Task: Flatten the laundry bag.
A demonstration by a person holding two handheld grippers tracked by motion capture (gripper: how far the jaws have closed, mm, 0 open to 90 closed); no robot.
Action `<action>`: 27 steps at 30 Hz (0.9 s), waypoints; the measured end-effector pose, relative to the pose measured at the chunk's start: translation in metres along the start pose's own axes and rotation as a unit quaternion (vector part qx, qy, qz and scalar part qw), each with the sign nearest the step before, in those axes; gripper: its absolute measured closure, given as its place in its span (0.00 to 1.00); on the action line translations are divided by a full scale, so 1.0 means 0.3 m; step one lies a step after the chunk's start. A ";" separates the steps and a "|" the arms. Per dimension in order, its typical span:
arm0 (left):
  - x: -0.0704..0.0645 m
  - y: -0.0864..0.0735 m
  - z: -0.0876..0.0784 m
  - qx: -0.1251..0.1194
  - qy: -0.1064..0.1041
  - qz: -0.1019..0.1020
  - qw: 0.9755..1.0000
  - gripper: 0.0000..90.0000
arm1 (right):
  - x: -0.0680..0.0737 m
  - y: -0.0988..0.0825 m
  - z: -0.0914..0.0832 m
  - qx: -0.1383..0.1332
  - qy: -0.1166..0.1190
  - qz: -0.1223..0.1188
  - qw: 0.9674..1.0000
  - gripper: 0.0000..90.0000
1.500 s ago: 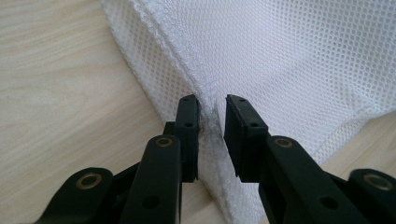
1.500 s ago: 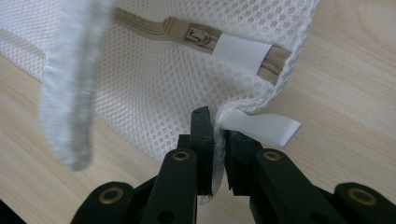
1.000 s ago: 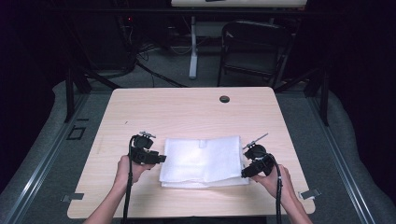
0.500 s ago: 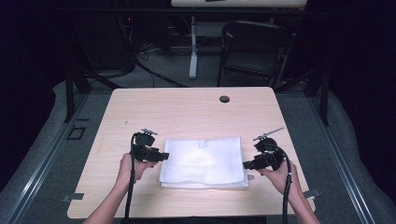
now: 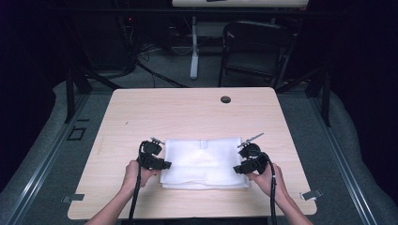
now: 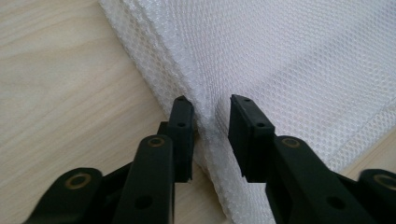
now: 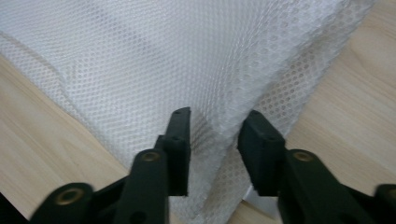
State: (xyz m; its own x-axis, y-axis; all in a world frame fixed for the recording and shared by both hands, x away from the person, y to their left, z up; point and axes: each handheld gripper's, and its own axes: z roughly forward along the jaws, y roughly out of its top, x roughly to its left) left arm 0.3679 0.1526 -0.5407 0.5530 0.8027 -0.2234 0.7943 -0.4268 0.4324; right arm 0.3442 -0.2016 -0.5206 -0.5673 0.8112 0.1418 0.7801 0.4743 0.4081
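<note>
Black left gripper (image 5: 165, 164) w/ brass rivets, black right gripper (image 5: 237, 169), trailing black cables, bare forearms, no sleeves

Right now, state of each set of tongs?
Left tongs: open, jaws either side of the white mesh cloth edge.
Right tongs: open, jaws astride the cloth's other edge.

I see the folded white mesh cloth (image 5: 204, 162) lying on the near half of the light wooden table (image 5: 187, 112), midway between its sides. My left gripper (image 5: 162, 164) sits at the cloth's left edge and my right gripper (image 5: 237, 168) at its right edge, each with its jaws apart around the edge layers. A small round black grommet (image 5: 225, 99) lies behind the cloth, near the far edge.
</note>
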 end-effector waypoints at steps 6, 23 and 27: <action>-0.013 -0.025 -0.003 0.007 0.004 0.007 1.000 0.94 | 0.027 -0.012 0.000 -0.014 0.002 -0.004 1.000 0.94; -0.017 -0.079 -0.040 0.006 0.007 0.010 1.000 0.95 | 0.071 -0.057 -0.018 0.024 0.033 -0.014 0.999 0.68; -0.017 -0.079 -0.042 0.004 0.009 0.010 1.000 0.95 | 0.076 -0.057 -0.002 0.020 0.036 -0.010 0.999 0.82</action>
State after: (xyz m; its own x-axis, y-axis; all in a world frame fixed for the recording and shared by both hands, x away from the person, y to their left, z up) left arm 0.3432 0.1639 -0.5389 0.5642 0.8011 -0.1999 0.7852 -0.4457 0.4298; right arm 0.3178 -0.1915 -0.5238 -0.5994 0.7756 0.1981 0.7774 0.5049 0.3752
